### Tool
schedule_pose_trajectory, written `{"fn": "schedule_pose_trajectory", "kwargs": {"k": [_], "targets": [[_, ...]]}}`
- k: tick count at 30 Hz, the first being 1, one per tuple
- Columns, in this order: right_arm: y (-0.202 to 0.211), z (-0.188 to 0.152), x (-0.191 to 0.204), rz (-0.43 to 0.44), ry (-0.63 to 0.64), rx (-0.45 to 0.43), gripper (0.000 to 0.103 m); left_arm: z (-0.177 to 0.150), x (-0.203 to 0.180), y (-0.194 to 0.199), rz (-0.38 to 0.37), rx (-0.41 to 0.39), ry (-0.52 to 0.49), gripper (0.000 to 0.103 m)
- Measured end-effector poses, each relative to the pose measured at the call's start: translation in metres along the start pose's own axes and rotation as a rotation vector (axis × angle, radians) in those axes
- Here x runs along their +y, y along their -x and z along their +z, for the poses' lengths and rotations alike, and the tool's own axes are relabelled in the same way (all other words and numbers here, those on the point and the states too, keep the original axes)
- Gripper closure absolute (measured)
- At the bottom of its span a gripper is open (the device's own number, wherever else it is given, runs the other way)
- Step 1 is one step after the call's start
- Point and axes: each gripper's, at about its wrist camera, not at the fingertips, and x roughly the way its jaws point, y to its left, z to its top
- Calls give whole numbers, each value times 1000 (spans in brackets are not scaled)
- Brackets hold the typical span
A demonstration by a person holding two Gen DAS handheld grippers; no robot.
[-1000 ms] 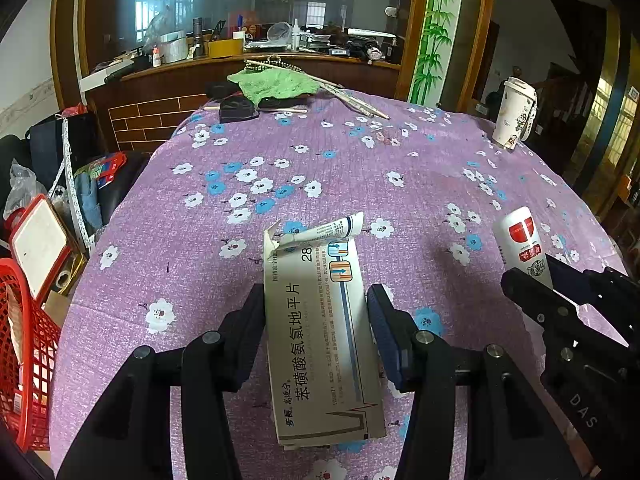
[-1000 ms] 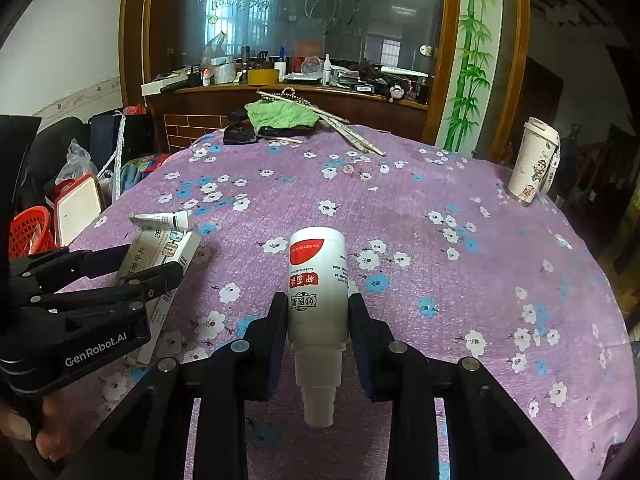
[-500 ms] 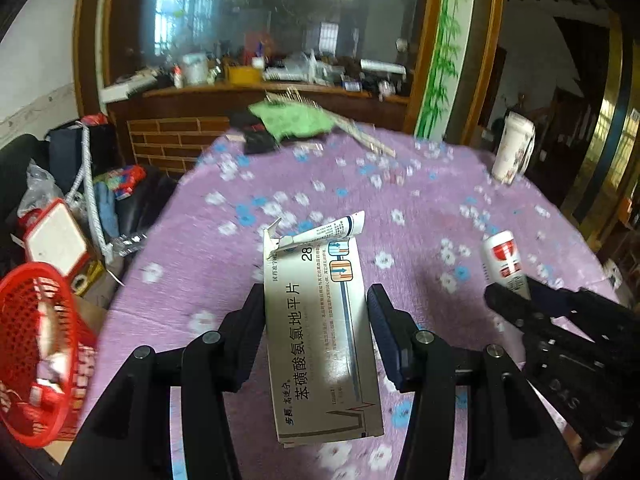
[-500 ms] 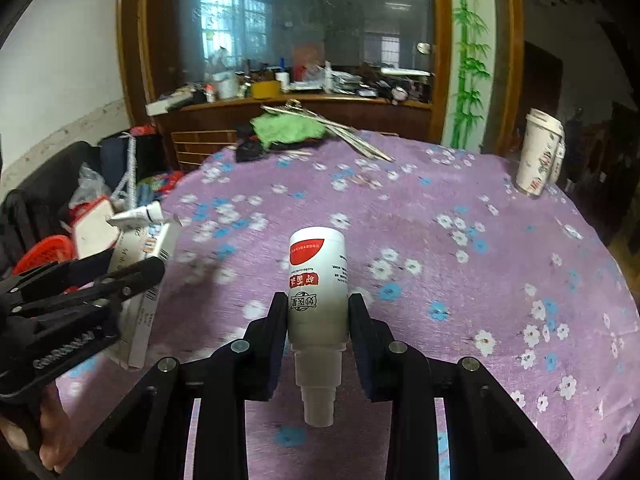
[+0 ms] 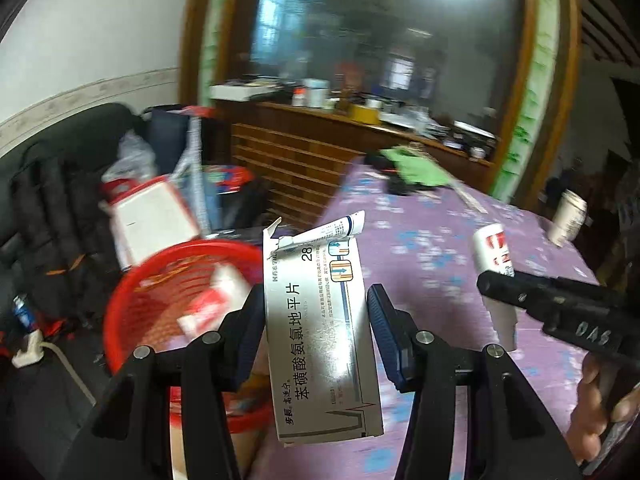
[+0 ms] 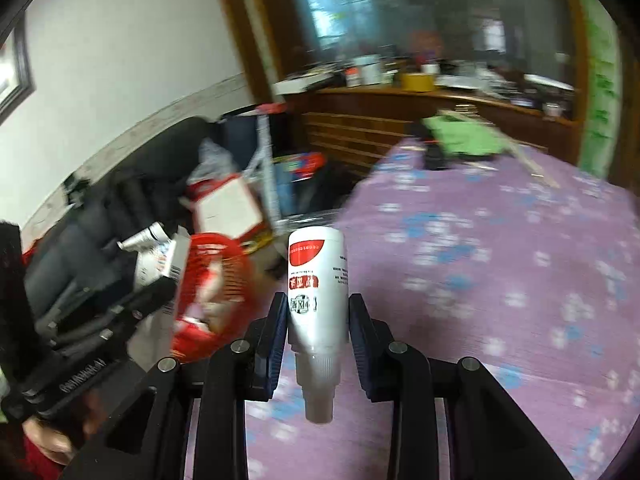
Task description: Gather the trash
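My left gripper (image 5: 314,332) is shut on a grey-white medicine box (image 5: 320,340) with a white tube (image 5: 332,232) sticking out of its torn top. It hangs at the table's left edge, with a red mesh basket (image 5: 132,304) just beyond and to the left on the floor. My right gripper (image 6: 318,332) is shut on a white bottle with a red label (image 6: 318,280), cap end toward the camera. It hovers over the purple table's left edge; the red basket (image 6: 236,256) lies to its left, and the left gripper (image 6: 132,300) with the box is beside it.
The round table wears a purple flowered cloth (image 5: 440,248). A paper cup (image 5: 568,220) stands at its far right, green cloth and sticks (image 5: 416,168) at the back. Bags, a white-and-red box (image 5: 156,216) and a dark sofa crowd the floor on the left. A hand (image 5: 596,408) holds the right gripper.
Both grippers swung left and rose, from over the table's middle to its left edge. The red basket came from the picture's edge into the near left. Both still hold their items.
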Motion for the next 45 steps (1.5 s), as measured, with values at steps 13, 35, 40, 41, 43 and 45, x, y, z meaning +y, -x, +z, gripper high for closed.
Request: {"fn": "schedule_pose_trajectory", "kwargs": {"k": [13,35,40,41,43,45], "targets": [[-100,15,85,182,-3,109,68,-18,86,-13,131,24,114,33],[118,-112,41,-282,173,-319,5,-84,-30,90,420,-215,-81,0],[130,-124,37,-321,174,-334,3,-86,-33,90,425,-190,-34,0],[132,-125,36,-318,170,-332,3,-86,-34,91,424,-194,-36,0],[133,-126,34,-320,168,-325,3,-87,-38,91,433,-198,-52,0],[134,-127,34,-321,169,-325,3,-89,-40,90,432,-190,-69,0]]}}
